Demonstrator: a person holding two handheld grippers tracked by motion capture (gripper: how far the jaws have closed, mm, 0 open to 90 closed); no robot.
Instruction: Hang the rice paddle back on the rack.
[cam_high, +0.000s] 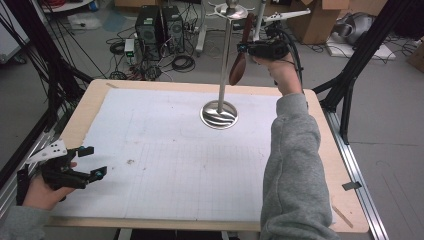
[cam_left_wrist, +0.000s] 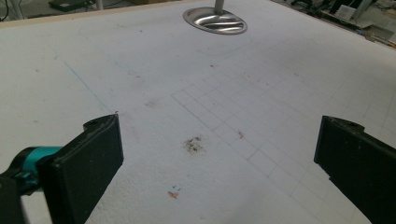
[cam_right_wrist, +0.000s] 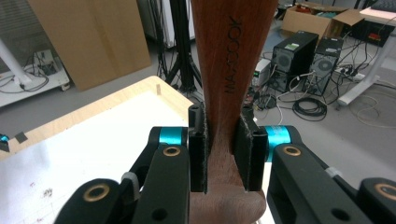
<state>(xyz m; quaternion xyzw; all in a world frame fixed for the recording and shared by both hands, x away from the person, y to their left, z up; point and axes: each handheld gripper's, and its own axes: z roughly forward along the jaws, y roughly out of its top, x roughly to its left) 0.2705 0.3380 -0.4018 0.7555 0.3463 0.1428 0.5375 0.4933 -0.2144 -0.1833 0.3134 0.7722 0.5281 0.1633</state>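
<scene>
Spoon is hanging near-vertical, bowl down, just right of the stand pole at the far desk edge; right gripper fingers are clamping its handle. Left gripper is idling wide open, near-left.

Even, soft indoor light, faint shadows, mild glare on the steel base, slightly grainy pictures.

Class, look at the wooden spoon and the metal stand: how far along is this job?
Done: the right gripper is shut on the wooden spoon, lifted off the table beside the metal stand. In hand: holding the spoon near the stand's top. Left: whether it hooks on yet cannot be told. The left gripper rests open over the white mat.
</scene>
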